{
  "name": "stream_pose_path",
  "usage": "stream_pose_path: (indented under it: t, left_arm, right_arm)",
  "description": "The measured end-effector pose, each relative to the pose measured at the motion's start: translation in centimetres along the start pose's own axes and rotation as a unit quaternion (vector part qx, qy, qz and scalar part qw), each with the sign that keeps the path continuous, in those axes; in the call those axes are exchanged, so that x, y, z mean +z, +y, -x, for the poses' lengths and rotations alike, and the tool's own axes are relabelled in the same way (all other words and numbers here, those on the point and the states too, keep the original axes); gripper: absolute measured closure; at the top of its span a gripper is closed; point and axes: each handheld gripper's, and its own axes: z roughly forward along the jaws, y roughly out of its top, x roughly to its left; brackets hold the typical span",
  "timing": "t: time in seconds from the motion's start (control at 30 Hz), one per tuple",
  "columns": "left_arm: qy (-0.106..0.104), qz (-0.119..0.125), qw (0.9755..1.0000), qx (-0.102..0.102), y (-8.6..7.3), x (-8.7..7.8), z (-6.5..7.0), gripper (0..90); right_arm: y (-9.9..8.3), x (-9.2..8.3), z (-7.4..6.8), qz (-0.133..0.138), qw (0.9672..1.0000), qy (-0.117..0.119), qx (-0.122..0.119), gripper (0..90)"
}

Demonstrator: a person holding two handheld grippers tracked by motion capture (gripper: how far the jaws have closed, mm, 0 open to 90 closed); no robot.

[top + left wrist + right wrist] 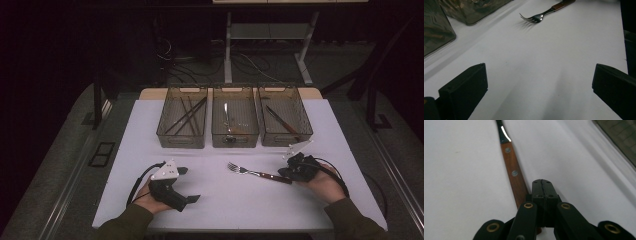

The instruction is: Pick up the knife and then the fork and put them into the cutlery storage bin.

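A fork (252, 173) with a wooden handle lies on the white table (220, 210), tines pointing left. My right gripper (283, 173) is shut at the handle's end. In the right gripper view its jaws (542, 188) are pressed together with nothing between them. The riveted handle (513, 173) runs just to their left and passes beneath them. My left gripper (189, 184) rests at the front left, open and with nothing between its jaws. The left gripper view (539, 85) has bare table between its jaws, and the fork (537, 17) lies far ahead.
Three see-through bins stand in a row at the back. The left bin (168, 131) has dark sticks in it, the middle bin (235, 138) a metal utensil, the right bin (302, 125) a knife. Bare table lies between the two grippers.
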Motion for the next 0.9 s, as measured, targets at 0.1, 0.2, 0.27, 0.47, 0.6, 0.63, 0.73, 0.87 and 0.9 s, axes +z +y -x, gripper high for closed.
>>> stream_pose_path:
  t: [0.1, 0.2, 0.27, 0.47, 0.6, 0.63, 0.73, 0.87, 0.9]
  left_arm:
    - [0.0, 0.0, 1.0, 0.0, 0.0, 0.0, 0.0, 0.0]
    - [0.0, -0.002, 1.0, 0.001, 0.0, 0.0, 0.0, 0.0]
    - [0.0, -0.001, 1.0, 0.001, 0.0, 0.0, 0.0, 0.0]
    - [0.001, -0.002, 1.0, 0.0, 0.0, 0.1, 0.0, 0.0]
    - [0.002, -0.002, 1.0, -0.001, 0.0, 0.1, 0.0, 0.0]
    - [0.002, -0.002, 1.0, -0.002, 0.0, 0.1, 0.0, 0.0]
    - [0.002, -0.002, 1.0, -0.002, 0.0, 0.1, 0.0, 0.0]
    - [0.001, -0.002, 1.0, -0.001, 0.0, 0.1, -0.1, 0.0]
    - [0.001, -0.002, 1.0, -0.001, 0.0, 0.1, 0.0, 0.0]
  right_arm:
    - [-0.2, -0.1, -0.3, -0.003, 1.0, 0.006, -0.005, 90.0]
    - [-0.4, -0.3, -0.8, -0.008, 0.9998, 0.016, -0.01, 90.0]
    - [-0.5, -0.4, -1.3, -0.013, 0.9996, 0.021, -0.013, 90.0]
    - [0.0, -0.9, -1.2, -0.012, 0.9997, 0.02, -0.003, 85.0]
    - [1.2, -1.6, -0.9, -0.014, 0.9991, 0.037, 0.015, 76.2]
    - [1.8, -1.6, -0.9, -0.018, 0.9989, 0.041, 0.016, 74.3]
    - [3.3, -1.2, -1.2, -0.039, 0.9983, 0.042, 0.013, 71.4]
    - [4.8, -0.1, -1.5, -0.073, 0.9964, 0.044, 0.002, 70.6]
    - [5.0, 0.2, -1.5, -0.079, 0.9959, 0.042, -0.004, 70.4]
